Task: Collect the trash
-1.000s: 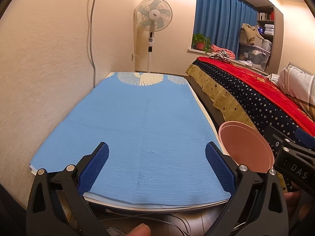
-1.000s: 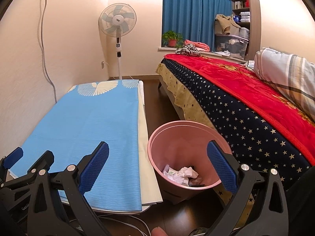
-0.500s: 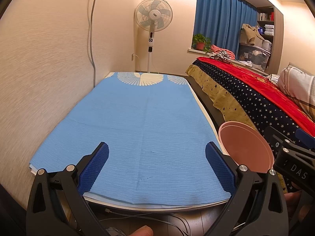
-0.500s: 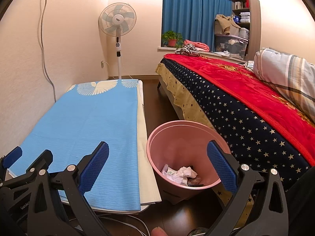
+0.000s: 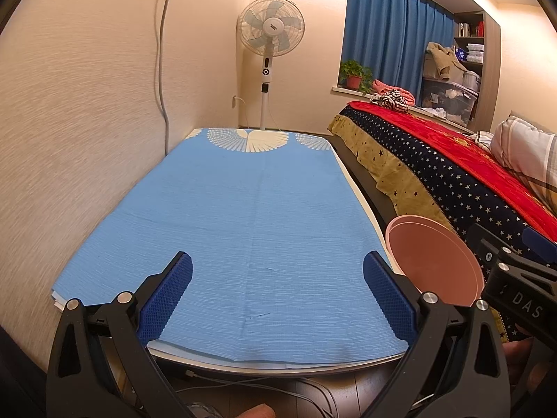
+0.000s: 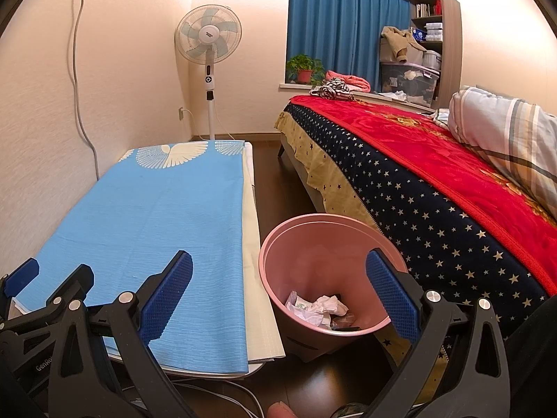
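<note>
Both grippers empty, jaws spread wide: left gripper (image 5: 277, 296) hovers over the near end of the blue mat (image 5: 243, 230), right gripper (image 6: 278, 296) sits above and just in front of the pink trash bin (image 6: 330, 275), nothing between either set of blue pads. Bin stands on the dark floor in the gap between the mat's edge and the star-patterned bedspread (image 6: 435, 223), probably parked there so it's reachable from both sides. Crumpled white paper (image 6: 318, 308) and some darker scraps lie at the bin bottom, so that's where the trash is now. No loose trash visible on the mat, on the bed, or on the strip of floor in view; my read is collection is done or nearly done, or whatever's left is out of frame. Left view only catches the bin's rim and inner wall at its right edge, beside the other gripper's body. Standing fan (image 5: 269, 35) against the far wall, not involved. Versus a second ago: almost no change, both grippers stay open and unloaded, bin contents same; right view has crept slightly closer to the bin, left view basically static. Looks like a pause/hold pose.
</note>
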The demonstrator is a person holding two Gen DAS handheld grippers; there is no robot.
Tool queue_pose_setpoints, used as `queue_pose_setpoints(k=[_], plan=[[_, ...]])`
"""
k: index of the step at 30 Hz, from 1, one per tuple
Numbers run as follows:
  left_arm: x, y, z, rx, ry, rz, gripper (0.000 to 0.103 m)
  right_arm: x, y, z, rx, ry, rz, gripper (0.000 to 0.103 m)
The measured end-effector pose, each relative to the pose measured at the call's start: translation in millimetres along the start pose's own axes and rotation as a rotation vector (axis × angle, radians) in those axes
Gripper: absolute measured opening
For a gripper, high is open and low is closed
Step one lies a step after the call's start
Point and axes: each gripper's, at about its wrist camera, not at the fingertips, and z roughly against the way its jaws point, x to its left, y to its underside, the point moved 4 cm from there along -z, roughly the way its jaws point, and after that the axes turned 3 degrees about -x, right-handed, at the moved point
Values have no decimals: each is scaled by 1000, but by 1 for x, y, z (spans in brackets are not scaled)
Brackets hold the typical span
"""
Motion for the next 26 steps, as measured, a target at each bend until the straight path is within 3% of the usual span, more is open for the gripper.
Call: queue_pose_setpoints(k=[26], plan=[[5,0,-4,21,-9,12,95,-3,0,1,4,2,3,98]])
